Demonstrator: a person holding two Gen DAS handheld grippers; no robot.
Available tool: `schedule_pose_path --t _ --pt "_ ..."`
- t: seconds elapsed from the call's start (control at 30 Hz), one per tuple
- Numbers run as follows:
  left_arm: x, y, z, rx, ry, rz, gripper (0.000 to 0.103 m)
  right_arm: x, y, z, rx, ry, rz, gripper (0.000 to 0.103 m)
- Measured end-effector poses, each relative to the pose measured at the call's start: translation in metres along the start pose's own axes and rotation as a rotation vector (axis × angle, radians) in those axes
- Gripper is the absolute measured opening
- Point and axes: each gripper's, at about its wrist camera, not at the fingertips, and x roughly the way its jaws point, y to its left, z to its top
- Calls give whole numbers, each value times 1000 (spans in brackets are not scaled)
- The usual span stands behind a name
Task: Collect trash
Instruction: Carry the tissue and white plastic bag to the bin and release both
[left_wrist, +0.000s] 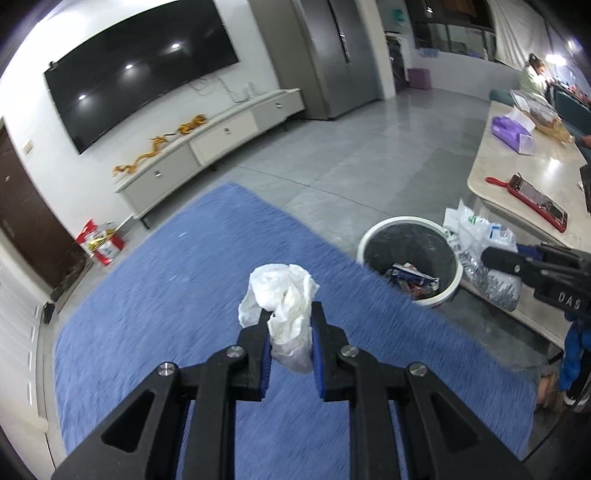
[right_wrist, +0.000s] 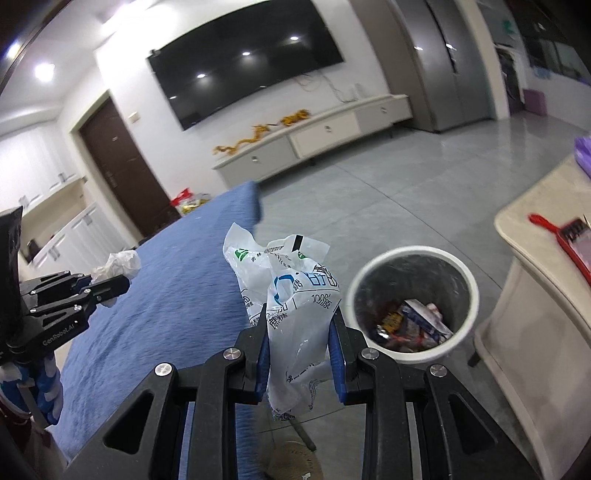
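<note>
Lighting: cool, even indoor light from ceiling spots, mirrored as bright dots on the dark television (left_wrist: 140, 74). Glare on the floor tiles (left_wrist: 332, 155). Motion blur over the blue rug (left_wrist: 184, 277). Strong fisheye bending, black vignette corners.

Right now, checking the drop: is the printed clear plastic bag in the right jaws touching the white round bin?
Apart. In the right wrist view the printed clear plastic bag hangs clamped in the jaws, with grey floor showing between it and the white round bin's rim.

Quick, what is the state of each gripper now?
Left gripper: closed on a crumpled white tissue.
Right gripper: closed on a printed plastic bag.
</note>
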Motion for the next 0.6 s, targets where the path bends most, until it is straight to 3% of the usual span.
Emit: schedule_pose_path --t 0.27,0.6 --pt "63 -53 65 78 47 -100 19 41 -50 25 70 33 -84 27" --pt "137 -90 125 0 129 -256 20 93 -94 52 138 78 -149 29"
